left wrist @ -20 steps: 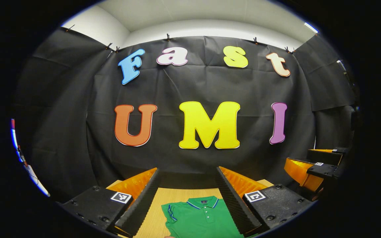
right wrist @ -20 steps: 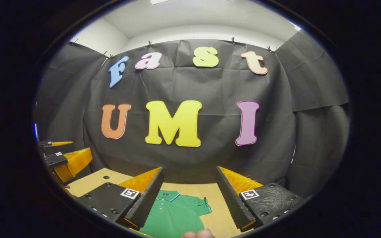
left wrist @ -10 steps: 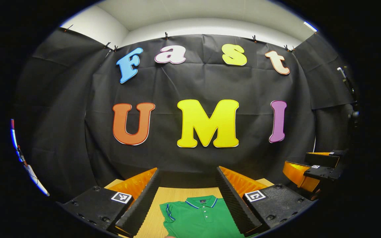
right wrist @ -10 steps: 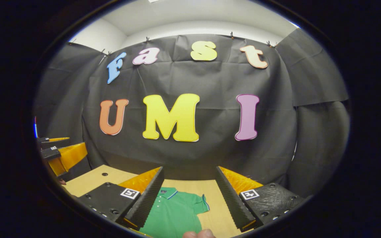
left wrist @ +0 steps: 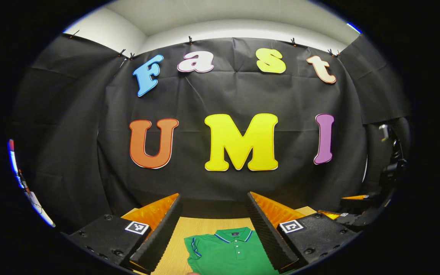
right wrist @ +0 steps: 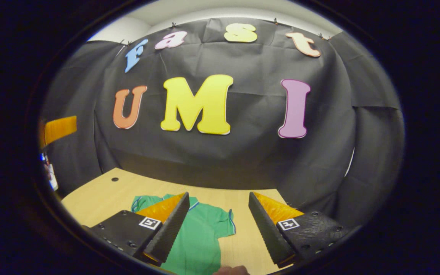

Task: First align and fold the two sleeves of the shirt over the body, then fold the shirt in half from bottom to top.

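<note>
Shirt (left wrist: 227, 254) lies flat on the wooden table (right wrist: 101, 196) beneath both my tongs, framed between the spread fingers of my left one (left wrist: 213, 233) and my right one (right wrist: 217, 229), neither touching it, with one green sleeve (right wrist: 222, 223) showing past my right fingers.
</note>
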The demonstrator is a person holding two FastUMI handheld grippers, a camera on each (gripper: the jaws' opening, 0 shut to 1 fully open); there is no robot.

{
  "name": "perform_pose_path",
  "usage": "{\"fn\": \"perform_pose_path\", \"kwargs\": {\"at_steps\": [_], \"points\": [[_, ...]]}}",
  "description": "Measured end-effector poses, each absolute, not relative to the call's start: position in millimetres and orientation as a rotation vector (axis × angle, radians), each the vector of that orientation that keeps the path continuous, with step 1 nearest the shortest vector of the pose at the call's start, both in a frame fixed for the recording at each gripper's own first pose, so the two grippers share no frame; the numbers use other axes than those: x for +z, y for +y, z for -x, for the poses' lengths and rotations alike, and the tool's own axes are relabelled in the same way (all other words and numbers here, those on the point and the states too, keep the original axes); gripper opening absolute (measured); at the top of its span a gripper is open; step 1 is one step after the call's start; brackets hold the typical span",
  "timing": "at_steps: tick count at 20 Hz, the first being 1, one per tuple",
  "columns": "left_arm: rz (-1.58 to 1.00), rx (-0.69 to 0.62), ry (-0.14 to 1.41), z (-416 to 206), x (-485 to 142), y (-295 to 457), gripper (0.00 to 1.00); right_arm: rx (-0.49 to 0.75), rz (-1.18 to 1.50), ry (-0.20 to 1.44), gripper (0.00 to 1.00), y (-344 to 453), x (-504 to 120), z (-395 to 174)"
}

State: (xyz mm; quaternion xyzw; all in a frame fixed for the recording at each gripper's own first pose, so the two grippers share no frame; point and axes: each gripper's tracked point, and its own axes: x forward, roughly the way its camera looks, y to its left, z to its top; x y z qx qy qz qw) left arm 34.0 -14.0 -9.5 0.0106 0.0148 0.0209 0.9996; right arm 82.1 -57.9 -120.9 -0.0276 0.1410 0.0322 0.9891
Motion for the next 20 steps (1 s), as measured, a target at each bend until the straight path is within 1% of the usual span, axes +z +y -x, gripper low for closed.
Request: {"fn": "perform_pose_path", "kwargs": {"at_steps": [1, 3, 4, 5, 8, 9, 10, 13, 17, 20], "points": [[-0.021, 0.046, 0.036, -38, -12, -15, 1.0, 0.071, 0.06, 0.309, 0.95, -62, -133, -89], [-0.024, 0.053, 0.051, -44, -16, -15, 1.0, 0.077, 0.056, 0.356, 0.95, -70, -159, -106], [-0.024, 0.058, 0.055, -47, -18, -16, 1.0, 0.078, 0.052, 0.379, 0.97, -74, -172, -116], [-0.024, 0.061, 0.058, -49, -19, -15, 1.0, 0.079, 0.049, 0.404, 0.95, -78, -187, -127], [-0.032, 0.096, 0.075, -56, -26, -9, 1.0, 0.084, 0.036, 0.484, 0.95, -87, -232, -157], [-0.033, 0.1, 0.086, -58, -29, -10, 1.0, 0.084, 0.031, 0.509, 0.97, -91, -247, -166], [-0.033, 0.107, 0.096, -60, -32, -9, 1.0, 0.085, 0.026, 0.528, 0.95, -93, -260, -178], [-0.04, 0.12, 0.115, -67, -39, -5, 1.0, 0.08, 0.036, 0.592, 0.95, -101, -302, -202], [-0.049, 0.133, 0.14, -78, -50, -3, 1.0, 0.089, 0.042, 0.695, 0.95, -102, -363, -224], [-0.049, 0.139, 0.167, -83, -59, -4, 1.0, 0.082, 0.032, 0.741, 0.95, -105, -392, -235]]}}
